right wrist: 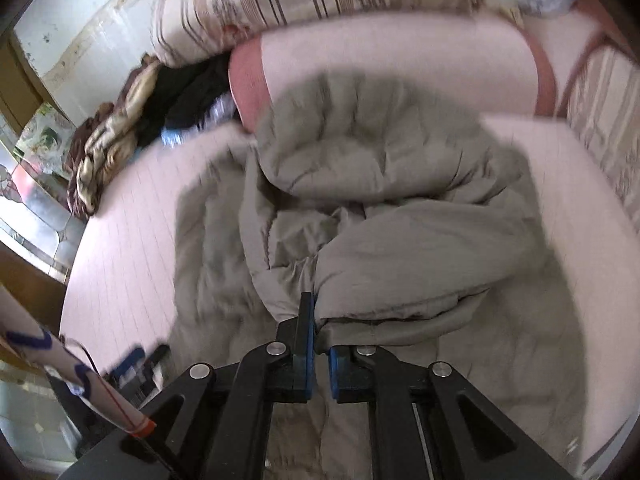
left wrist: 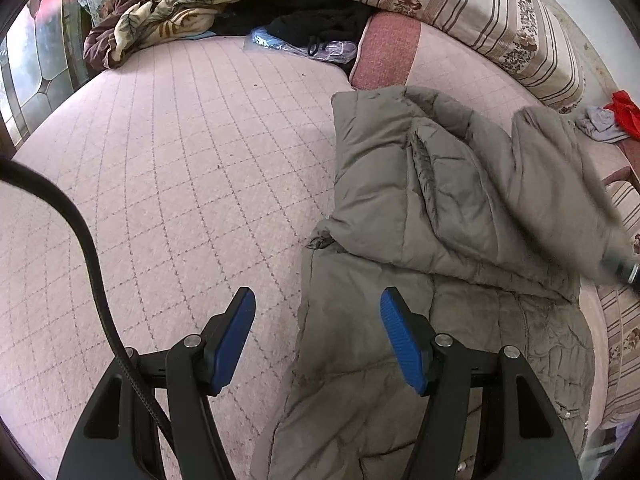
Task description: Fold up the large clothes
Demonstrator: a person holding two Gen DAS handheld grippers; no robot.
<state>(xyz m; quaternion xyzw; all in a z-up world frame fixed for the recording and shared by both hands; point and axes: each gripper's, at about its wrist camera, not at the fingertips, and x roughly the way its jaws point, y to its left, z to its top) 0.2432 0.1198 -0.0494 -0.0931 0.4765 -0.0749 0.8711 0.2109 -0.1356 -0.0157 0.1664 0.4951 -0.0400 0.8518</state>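
A large grey-brown padded jacket (left wrist: pixel 432 208) lies on the pink quilted bed (left wrist: pixel 160 168), right of centre. My left gripper (left wrist: pixel 318 304) is open and empty, hovering over the jacket's left edge near its lower part. My right gripper (right wrist: pixel 316 320) is shut on a sleeve of the jacket (right wrist: pixel 400 264) and holds it lifted above the jacket's body; that view is blurred by motion. The lifted sleeve also shows blurred at the right in the left wrist view (left wrist: pixel 568 184), with part of the right gripper at the frame edge.
A striped floral bolster (left wrist: pixel 472 12) runs along the bed's far side. A pink pillow (left wrist: pixel 384 52), black clothes (left wrist: pixel 304 16) and a beige floral blanket (left wrist: pixel 176 12) lie at the far end. Red and grey cloths (left wrist: pixel 612 120) sit at the right. A cable (left wrist: pixel 92 264) hangs left.
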